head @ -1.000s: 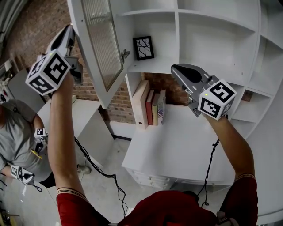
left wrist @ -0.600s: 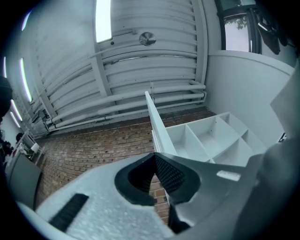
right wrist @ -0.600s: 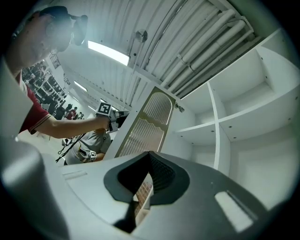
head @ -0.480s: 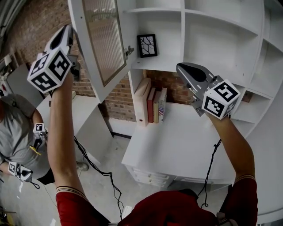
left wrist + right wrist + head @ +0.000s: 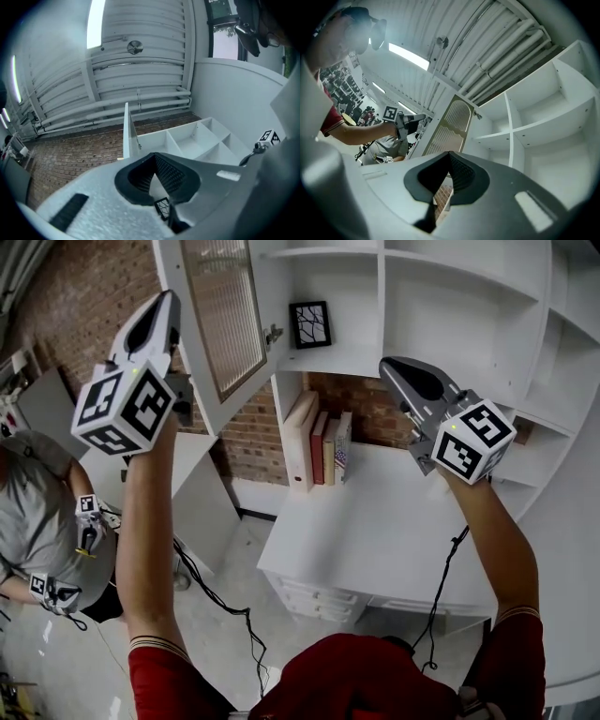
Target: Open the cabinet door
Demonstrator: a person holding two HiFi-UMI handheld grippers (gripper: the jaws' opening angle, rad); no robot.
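The cabinet door (image 5: pixel 223 324) stands swung wide out from the left edge of the cabinet (image 5: pixel 450 296), its ribbed pane facing the room, at much the same angle as a second ago. What has changed is the left gripper (image 5: pixel 169 302): a second ago it was up beside the door's outer edge, and now it has dropped lower and come away from the panel. It touches nothing, and its jaws are clenched together with only air between them. The right gripper (image 5: pixel 388 367) hovers in front of the shelves above the bench (image 5: pixel 375 540), little moved, its jaws likewise closed on nothing. With the door off the cabinet front, the compartment behind it lies bare, with the picture frame (image 5: pixel 310 324) near its left edge and the books (image 5: pixel 323 451) below on the bench's back left corner. The opening itself looks finished; what remains seems only to be drawing the hands back.
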